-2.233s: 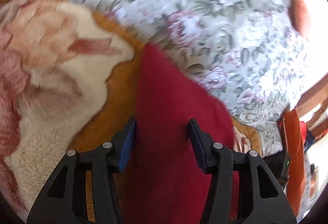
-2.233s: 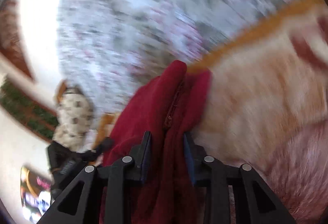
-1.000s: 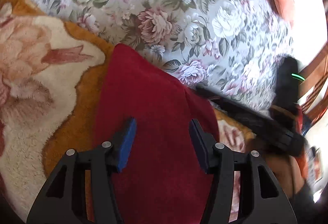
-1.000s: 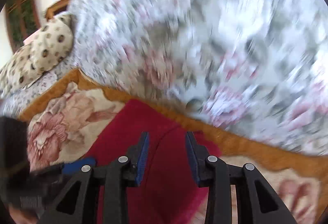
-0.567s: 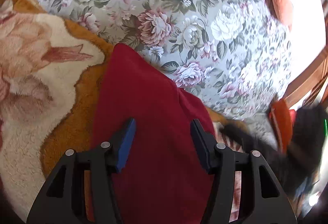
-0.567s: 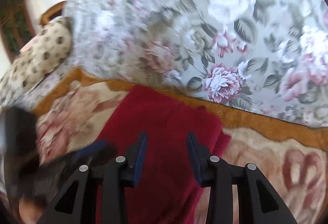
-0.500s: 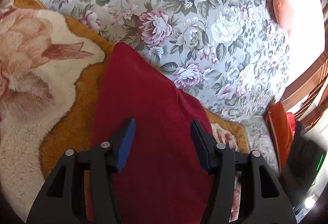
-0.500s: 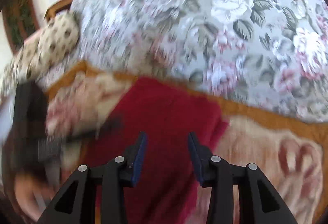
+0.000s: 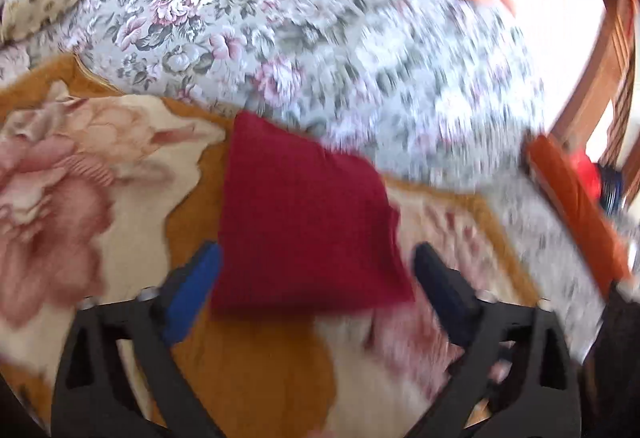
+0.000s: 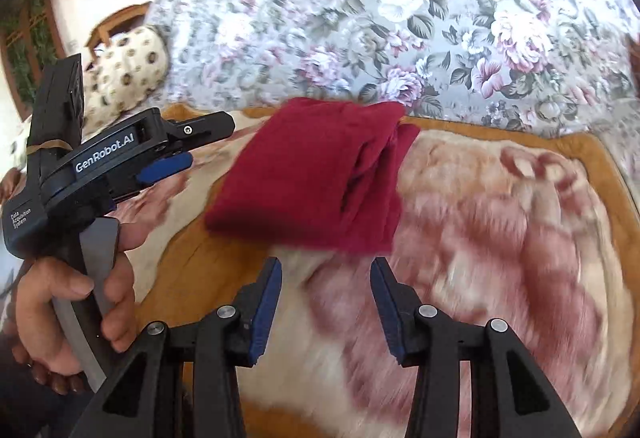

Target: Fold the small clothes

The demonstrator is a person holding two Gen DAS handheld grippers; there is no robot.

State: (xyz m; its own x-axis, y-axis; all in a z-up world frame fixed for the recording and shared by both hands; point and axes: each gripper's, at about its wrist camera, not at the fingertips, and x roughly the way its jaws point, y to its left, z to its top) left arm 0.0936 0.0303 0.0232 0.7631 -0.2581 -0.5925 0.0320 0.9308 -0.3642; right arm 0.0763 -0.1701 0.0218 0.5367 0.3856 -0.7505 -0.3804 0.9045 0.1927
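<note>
I am looking at a floral sofa back [image 10: 440,17] in grey, pink and white, which fills the upper part of both views. Below it lies a plush blanket [image 10: 500,238] with an orange-brown border and big pink flowers on cream, spread over the seat.

On that blanket sits the red garment [image 10: 316,173], folded into a compact, roughly four-sided packet. In the right wrist view its long axis runs from the near left toward the far right, and its far end touches the blanket's orange border just under the sofa back. The right-hand side shows stacked layers and creases where the fold edges meet; the left part of the top face is smooth. The cloth is a deep, plain crimson with a soft knit-like texture. In the left wrist view the same garment [image 9: 308,222] reads as a tilted square, one corner pointing up toward the sofa back, though that picture is blurred.

A spotted cream cushion [image 10: 128,77] rests at the far left of the sofa.

My left gripper [image 9: 316,294] has its jaws spread wide on either side of the garment's near edge, gripping nothing. In the right wrist view it [image 10: 192,145] sits to the left of the garment, apart from it, held by a hand [image 10: 76,298].

My right gripper [image 10: 326,302] is released too, its blue-padded fingers [image 10: 268,298] parted over bare blanket just short of the garment.
</note>
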